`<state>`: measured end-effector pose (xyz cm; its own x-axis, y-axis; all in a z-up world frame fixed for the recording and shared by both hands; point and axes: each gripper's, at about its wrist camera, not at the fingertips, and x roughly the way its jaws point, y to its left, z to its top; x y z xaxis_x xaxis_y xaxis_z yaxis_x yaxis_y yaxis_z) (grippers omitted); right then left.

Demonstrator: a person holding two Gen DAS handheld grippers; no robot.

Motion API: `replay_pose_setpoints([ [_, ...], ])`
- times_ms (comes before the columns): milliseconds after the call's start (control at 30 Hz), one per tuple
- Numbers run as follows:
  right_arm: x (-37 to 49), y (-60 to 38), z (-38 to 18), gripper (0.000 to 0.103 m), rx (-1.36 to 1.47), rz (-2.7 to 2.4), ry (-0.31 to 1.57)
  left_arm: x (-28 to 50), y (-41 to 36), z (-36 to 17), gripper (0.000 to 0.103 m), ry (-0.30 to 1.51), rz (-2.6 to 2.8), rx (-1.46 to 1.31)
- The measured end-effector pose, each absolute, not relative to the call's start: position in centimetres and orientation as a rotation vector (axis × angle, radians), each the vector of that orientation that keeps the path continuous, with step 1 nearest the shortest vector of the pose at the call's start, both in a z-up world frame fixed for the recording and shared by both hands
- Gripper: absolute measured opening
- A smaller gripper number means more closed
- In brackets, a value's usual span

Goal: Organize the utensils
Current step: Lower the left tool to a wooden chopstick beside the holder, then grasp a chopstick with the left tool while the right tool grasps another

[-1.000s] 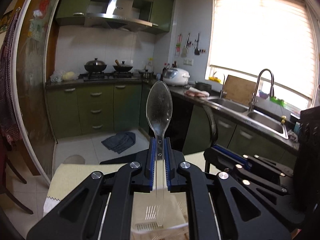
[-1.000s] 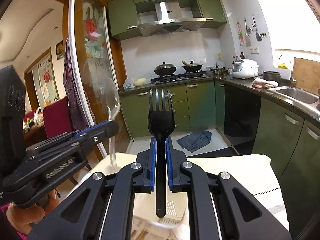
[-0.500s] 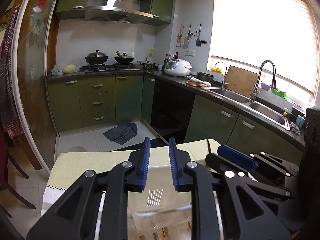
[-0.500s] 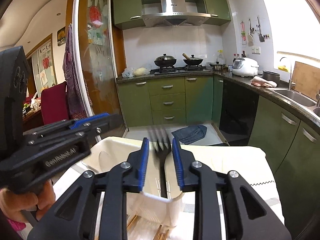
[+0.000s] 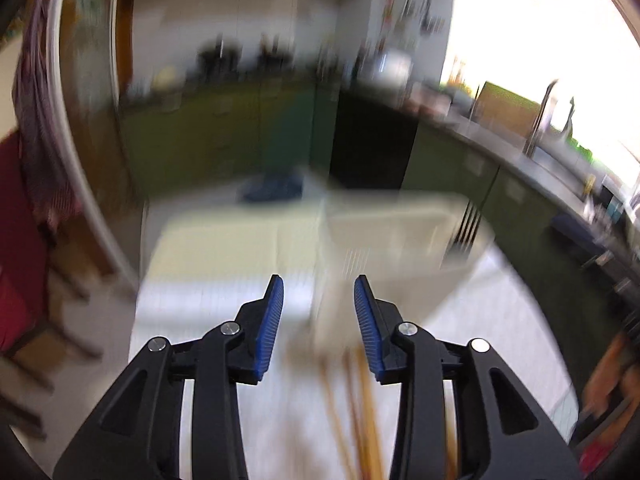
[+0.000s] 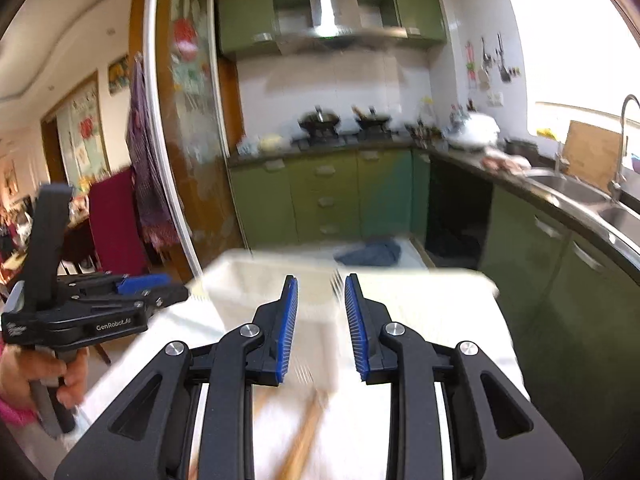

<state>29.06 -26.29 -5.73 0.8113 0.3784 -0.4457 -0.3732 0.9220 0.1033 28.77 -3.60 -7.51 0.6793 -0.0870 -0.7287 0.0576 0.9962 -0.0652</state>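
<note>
A white plastic utensil basket (image 5: 400, 232) stands on the pale table; it also shows in the right wrist view (image 6: 256, 284). A fork stands in it; its tines (image 5: 466, 226) stick up at the basket's right side. Wooden chopsticks (image 5: 360, 412) lie on the table in front of the basket, and also show in the right wrist view (image 6: 304, 436). My left gripper (image 5: 319, 304) is open and empty, to the basket's left (image 6: 132, 288). My right gripper (image 6: 321, 300) is open and empty, just before the basket. Both views are motion-blurred.
The table (image 6: 440, 320) has a white cloth with its edge toward the kitchen. Green cabinets (image 6: 336, 196), a stove with pans and a sink (image 6: 568, 192) lie beyond. A red chair (image 5: 24, 248) stands left of the table. A blue cloth (image 6: 372, 252) lies on the floor.
Both grippers opened and let go: the clear spoon and the black fork dropped into the basket. Both grippers have since pulled back and tilted down, with wider jaws.
</note>
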Motion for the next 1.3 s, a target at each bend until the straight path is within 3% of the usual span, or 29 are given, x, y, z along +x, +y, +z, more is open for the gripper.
replay_pose_setpoints([
  [100, 28.4, -27.8, -8.4, 0.025, -0.008, 0.402, 0.645, 28.6, -3.2, -12.7, 0.034, 1.075, -0.093, -0.065],
  [200, 28.7, -29.0, -11.0, 0.025, 0.007, 0.434, 0.798, 28.7, -3.1, -16.9, 0.019, 1.27, -0.12, -0.108],
  [233, 28.7, -29.3, -11.9, 0.025, -0.007, 0.43, 0.841, 28.8, -3.2, -17.4, 0.019, 1.291, -0.117, -0.104],
  [633, 30.0, -29.8, -14.9, 0.025, -0.048, 0.41, 0.985, 30.8, -5.7, -18.9, 0.018, 1.344, -0.09, -0.07],
  [767, 31.3, -27.9, -16.5, 0.025, -0.055, 0.459, 1.076, 31.2, -6.8, -19.0, 0.008, 1.357, -0.093, -0.025],
  [1000, 33.2, -24.2, -19.6, 0.023, -0.092, 0.492, 1.212, 30.7, -6.3, -19.3, 0.007, 1.358, -0.105, 0.038],
  [1300, 33.3, -22.6, -20.2, 0.019, -0.177, 0.441, 1.248, 29.9, -4.9, -18.9, 0.007, 1.339, -0.124, 0.046],
])
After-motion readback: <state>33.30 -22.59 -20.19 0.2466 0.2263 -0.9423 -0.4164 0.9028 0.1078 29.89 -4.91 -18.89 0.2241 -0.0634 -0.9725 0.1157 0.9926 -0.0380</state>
